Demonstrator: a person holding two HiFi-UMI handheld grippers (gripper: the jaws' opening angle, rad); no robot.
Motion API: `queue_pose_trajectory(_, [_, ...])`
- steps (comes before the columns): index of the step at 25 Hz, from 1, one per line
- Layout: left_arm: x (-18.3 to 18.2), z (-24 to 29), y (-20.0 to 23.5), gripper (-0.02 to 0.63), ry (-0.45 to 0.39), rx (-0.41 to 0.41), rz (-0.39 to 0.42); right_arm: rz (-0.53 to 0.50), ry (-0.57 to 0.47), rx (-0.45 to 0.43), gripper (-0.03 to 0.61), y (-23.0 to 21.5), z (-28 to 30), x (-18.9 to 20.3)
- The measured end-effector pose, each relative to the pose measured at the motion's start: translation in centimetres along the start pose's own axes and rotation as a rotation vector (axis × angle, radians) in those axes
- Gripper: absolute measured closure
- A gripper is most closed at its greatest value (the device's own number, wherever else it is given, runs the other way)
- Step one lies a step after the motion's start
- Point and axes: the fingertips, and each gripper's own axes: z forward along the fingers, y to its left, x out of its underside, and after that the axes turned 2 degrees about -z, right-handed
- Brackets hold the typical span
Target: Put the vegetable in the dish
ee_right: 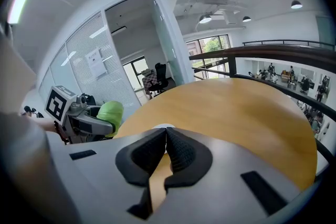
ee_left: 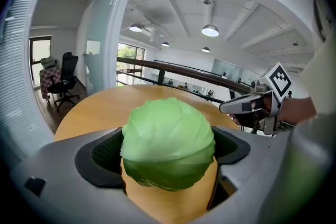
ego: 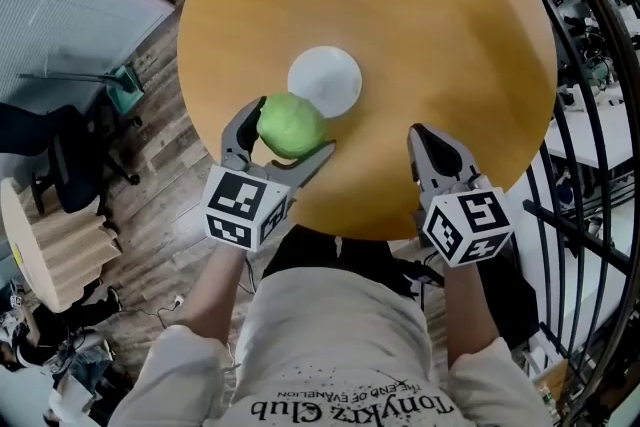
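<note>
A round green cabbage sits between the jaws of my left gripper, which is shut on it and held above the near part of the round wooden table. In the left gripper view the cabbage fills the space between the grey jaws. A small white dish lies on the table just beyond the cabbage, partly covered by it. My right gripper is shut and holds nothing, hovering over the table's near right edge. From the right gripper view I see the cabbage at the left and a sliver of the dish.
The table's near edge lies close to the person's body. A black railing runs along the right. To the left on the floor stand an office chair and a low wooden stand.
</note>
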Motion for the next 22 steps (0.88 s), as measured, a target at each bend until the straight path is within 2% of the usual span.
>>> queue_pose_trajectory(22, [2.9, 9.1, 3.5, 0.114, 0.155, 0.031, 0.060, 0.073, 0.046, 0.003, 0.554, -2.0, 3.2, 2.7])
